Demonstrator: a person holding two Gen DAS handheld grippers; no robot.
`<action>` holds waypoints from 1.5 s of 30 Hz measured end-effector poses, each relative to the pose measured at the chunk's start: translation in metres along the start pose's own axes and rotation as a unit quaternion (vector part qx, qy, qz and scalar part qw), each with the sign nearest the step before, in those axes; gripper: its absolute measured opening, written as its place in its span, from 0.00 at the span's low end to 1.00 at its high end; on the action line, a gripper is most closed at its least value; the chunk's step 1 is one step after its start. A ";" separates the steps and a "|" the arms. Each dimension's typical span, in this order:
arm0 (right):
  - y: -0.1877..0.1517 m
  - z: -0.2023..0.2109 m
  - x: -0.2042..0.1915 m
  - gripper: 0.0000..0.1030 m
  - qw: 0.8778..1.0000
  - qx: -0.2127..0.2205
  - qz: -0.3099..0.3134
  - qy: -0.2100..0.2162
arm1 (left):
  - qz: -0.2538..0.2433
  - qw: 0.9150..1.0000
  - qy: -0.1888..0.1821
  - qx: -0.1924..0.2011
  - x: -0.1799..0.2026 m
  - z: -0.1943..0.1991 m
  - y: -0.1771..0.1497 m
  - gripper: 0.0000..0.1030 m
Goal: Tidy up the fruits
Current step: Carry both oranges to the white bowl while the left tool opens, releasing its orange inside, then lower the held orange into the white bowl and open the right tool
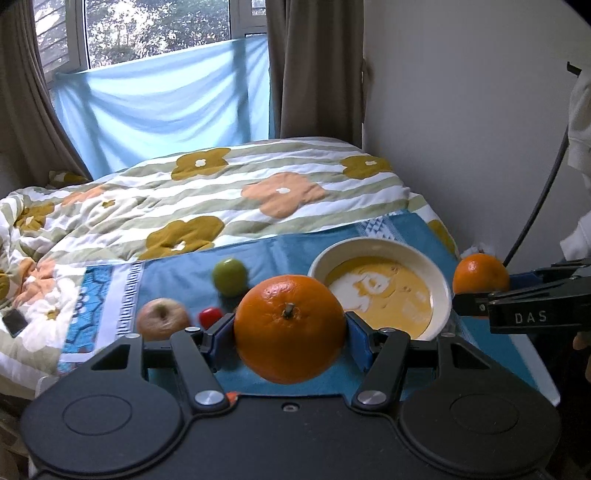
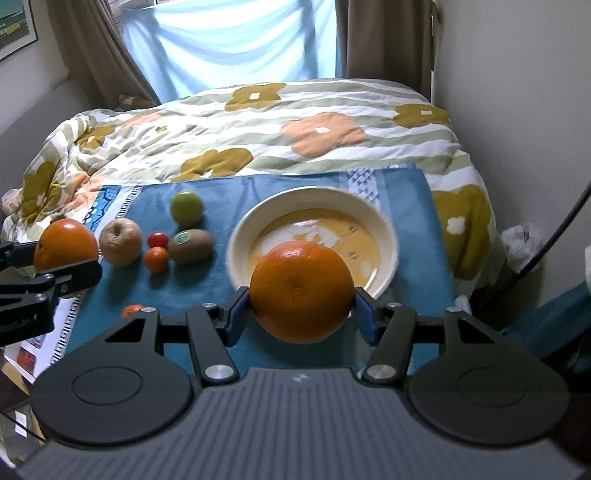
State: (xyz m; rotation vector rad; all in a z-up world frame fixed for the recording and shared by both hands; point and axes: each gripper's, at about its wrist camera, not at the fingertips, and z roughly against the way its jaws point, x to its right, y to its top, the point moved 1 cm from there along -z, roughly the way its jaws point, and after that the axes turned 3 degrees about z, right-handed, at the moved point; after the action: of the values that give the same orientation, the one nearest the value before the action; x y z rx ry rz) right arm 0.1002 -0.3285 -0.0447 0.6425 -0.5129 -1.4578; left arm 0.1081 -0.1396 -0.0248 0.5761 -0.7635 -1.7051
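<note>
A flowered quilt (image 2: 258, 125) fills the upper middle of both views, with brown curtains (image 1: 314, 66) and a pale blue cloth (image 1: 166, 99) hung across the window (image 1: 147, 26) at the top of the frame. Below the quilt, a blue cloth mat (image 2: 207, 280) spreads across the centre of the right wrist view, its patterned white border running down the left side. On the mat, right of centre, sits a cream bowl (image 2: 388, 236) with a yellow-orange inside. The left gripper (image 1: 290, 334) is low in the centre of the left wrist view, its blue-padded jaws pinching a large orange (image 1: 290, 328) stem side toward the camera, held in front of the bowl's near left edge. The right gripper (image 2: 301, 299) is low in the centre of its own view and pinches a second large orange (image 2: 301, 291), which covers the bowl's near rim. Each held orange shows again at the side edge of the other camera's view. Left of the bowl on the mat lie a brownish apple (image 2: 120, 242), a kiwi with a sticker (image 2: 192, 245) and, farther back, a green fruit (image 2: 186, 207). Just beside the kiwi are a small orange fruit (image 2: 156, 258) and a red cherry tomato (image 2: 158, 239). Another small orange fruit (image 2: 132, 311) peeks out at the lower left, partly hidden by the right gripper's body.
</note>
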 end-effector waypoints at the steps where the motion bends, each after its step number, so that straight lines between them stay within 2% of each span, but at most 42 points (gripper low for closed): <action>1: 0.003 -0.003 0.008 0.71 1.000 0.000 0.004 0.001 | -0.001 1.000 0.000 -0.001 0.007 -0.007 0.003 0.64; 14: 0.031 -0.065 0.082 0.71 1.000 -0.011 0.014 0.013 | -0.032 0.999 0.008 -0.029 0.062 -0.109 0.022 0.64; 19: 0.036 -0.084 0.094 0.71 1.000 -0.015 0.014 0.014 | -0.044 0.998 0.008 -0.044 0.072 -0.152 0.028 0.64; 27: 0.036 -0.100 0.108 0.71 1.000 -0.022 0.001 0.013 | -0.065 0.996 0.003 -0.058 0.084 -0.199 0.031 0.65; 33: 0.036 -0.105 0.116 0.71 1.000 -0.024 -0.007 0.010 | -0.078 0.995 0.003 -0.061 0.093 -0.211 0.033 0.66; 35: 0.037 -0.105 0.118 0.71 1.000 -0.024 -0.011 0.009 | -0.093 0.995 0.009 -0.046 0.097 -0.208 0.034 0.77; 36: 0.037 -0.105 0.120 0.71 1.000 -0.023 -0.012 0.008 | -0.097 0.994 0.012 -0.039 0.097 -0.204 0.036 0.88; 37: 0.037 -0.105 0.120 0.71 1.000 -0.023 -0.014 0.007 | -0.095 0.995 0.011 -0.032 0.096 -0.200 0.037 0.90; 45: 0.040 -0.106 0.119 0.71 1.000 -0.023 -0.008 0.019 | -0.071 0.997 0.024 -0.036 0.077 -0.174 0.037 0.92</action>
State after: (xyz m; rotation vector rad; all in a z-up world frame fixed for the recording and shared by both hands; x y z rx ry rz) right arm 0.2077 -0.4377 -0.1032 0.6371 -0.4439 -1.4663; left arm 0.2370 -0.2540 -0.1136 0.6308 -0.6371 -1.8348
